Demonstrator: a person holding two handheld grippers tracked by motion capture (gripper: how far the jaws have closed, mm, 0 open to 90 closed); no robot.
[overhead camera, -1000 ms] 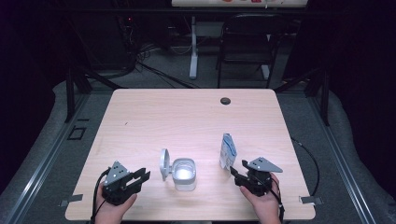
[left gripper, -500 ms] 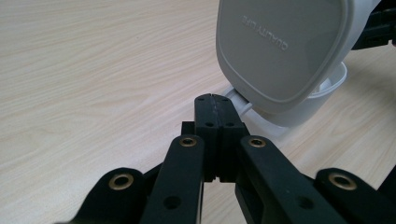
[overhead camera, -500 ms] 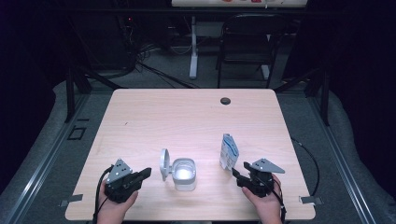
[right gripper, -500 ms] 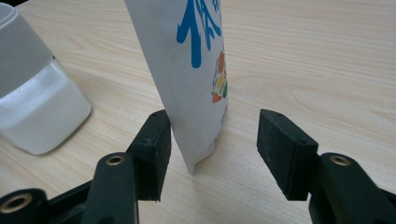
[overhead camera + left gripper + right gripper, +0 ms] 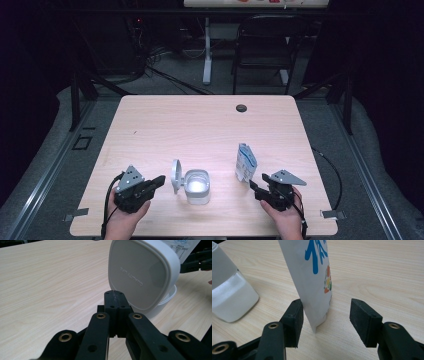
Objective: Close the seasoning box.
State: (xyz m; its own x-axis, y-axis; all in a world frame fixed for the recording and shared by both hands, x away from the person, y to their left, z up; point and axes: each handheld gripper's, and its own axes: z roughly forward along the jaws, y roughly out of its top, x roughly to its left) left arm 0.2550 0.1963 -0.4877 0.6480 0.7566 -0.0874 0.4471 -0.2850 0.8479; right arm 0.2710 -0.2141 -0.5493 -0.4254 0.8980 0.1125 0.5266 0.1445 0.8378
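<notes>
A white box (image 5: pixel 197 186) stands on the table with its hinged lid (image 5: pixel 175 175) raised on the left. My left gripper (image 5: pixel 159 180) lies just left of that lid, jaws shut with nothing between them. In the left gripper view the pads (image 5: pixel 114 300) meet right before the lid's outer face (image 5: pixel 141 277). A white pouch with blue print (image 5: pixel 244 162) stands upright to the box's right. My right gripper (image 5: pixel 255 185) is open around the pouch's lower edge (image 5: pixel 315 290). Its left pad (image 5: pixel 295 315) is at the pouch's side and its right pad (image 5: pixel 363 320) stands well apart.
The wooden table (image 5: pixel 200 125) has a round cable hole (image 5: pixel 241 108) near its far edge. The right gripper view shows the box's translucent body (image 5: pixel 229 297) at the left. A chair and desk legs stand on the floor beyond the table.
The left gripper's jaws have come together. Both hands have stayed almost in place, and the box and pouch have not moved.
</notes>
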